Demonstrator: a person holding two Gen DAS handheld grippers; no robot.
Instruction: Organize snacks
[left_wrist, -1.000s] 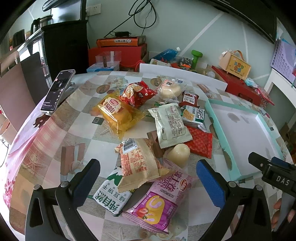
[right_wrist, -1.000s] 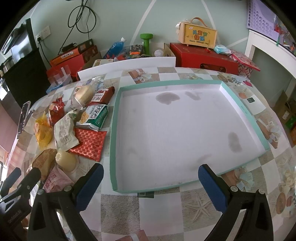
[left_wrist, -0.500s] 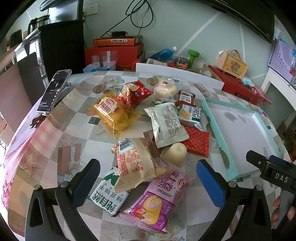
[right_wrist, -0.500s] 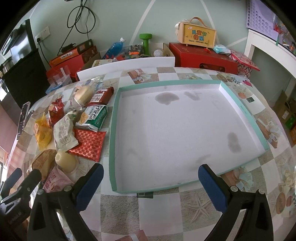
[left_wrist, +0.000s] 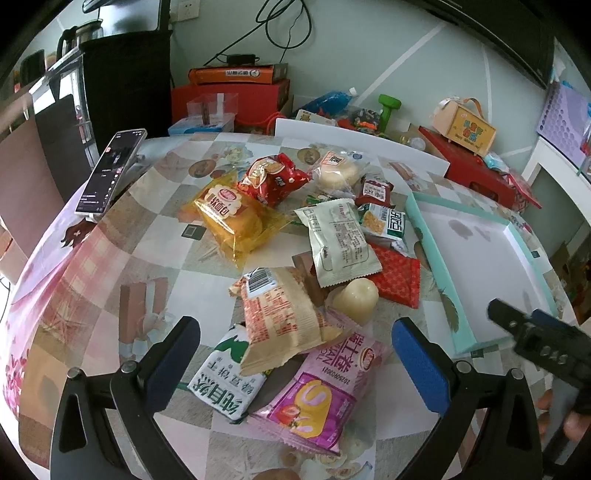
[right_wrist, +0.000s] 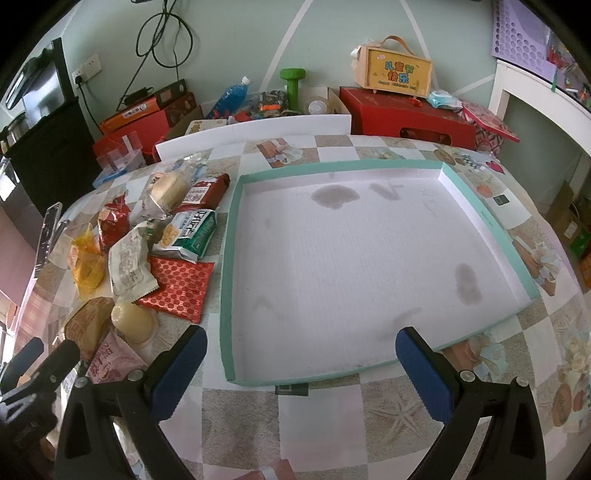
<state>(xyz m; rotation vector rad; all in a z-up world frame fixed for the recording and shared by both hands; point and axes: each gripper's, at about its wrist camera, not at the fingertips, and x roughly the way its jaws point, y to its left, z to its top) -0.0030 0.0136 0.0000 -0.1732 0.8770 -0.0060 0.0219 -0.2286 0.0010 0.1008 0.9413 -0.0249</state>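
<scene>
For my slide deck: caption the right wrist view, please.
Open right gripper hovers before the empty teal-rimmed tray, snacks piled left.

Snack packs: glossy plastic film, e.g. yellow wrapper, pink pack; tan bag looks matt and crinkled. Tray: matt white inside, stained, teal paper-like rim. Table cover smooth with slight sheen. Left tool pads matt blue, ribbed; frame black plastic.

The pink-and-purple snack packet carries the printed number 2025090001. The wooden box with an orange handle bears the characters 儿童节快乐. Print on the other wrappers is too small or too distorted to read reliably.
</scene>
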